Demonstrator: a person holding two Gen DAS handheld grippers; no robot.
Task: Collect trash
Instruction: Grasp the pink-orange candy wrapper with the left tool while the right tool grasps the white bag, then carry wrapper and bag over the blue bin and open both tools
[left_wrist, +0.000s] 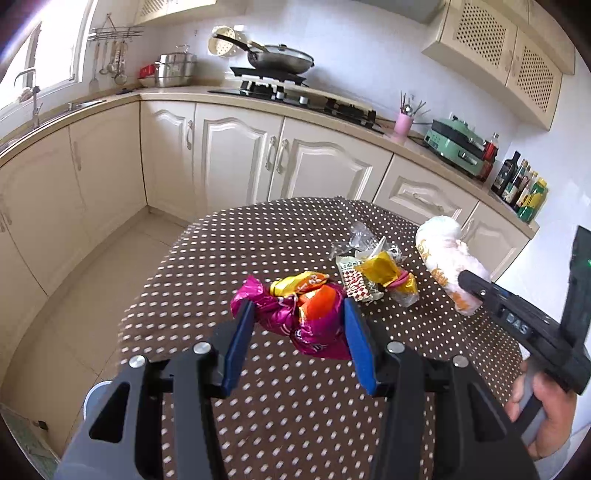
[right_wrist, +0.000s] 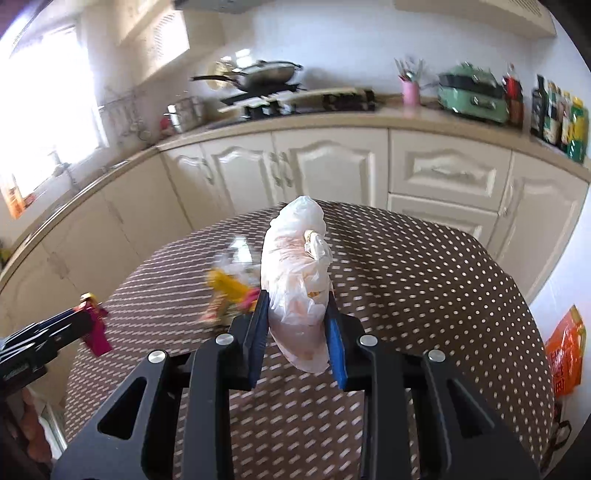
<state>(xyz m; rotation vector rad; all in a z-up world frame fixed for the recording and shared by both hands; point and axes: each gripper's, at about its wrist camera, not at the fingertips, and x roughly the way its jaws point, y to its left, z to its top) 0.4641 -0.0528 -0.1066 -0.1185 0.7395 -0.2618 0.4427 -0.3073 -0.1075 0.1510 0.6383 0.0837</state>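
Basically both claws are loaded over the table (left_wrist: 258, 424), a round top under a brown dotted cloth. Right gripper (right_wrist: 297, 332) is clamped on a white plastic bag (right_wrist: 295, 273), held upright above the table's middle. Left gripper (left_wrist: 299, 332) is clamped on a pink wrapper (left_wrist: 295, 317) bunched with orange and yellow foil, near the table's left edge. Remaining wrappers (left_wrist: 376, 275) lie in a small pile toward the far edge: yellow foil, a checked paper piece, clear film.

Handling, as a guess: all light, soft and crinkly, foil probably slippery, nothing fragile. Pinch each at its bunched middle, not a loose corner.

Hard to tell: whether either load touches the cloth. The bag's contents are hidden, only faint orange print shows. Right view is motion-blurred, so the pile is smeared there. No bin visible in either view.
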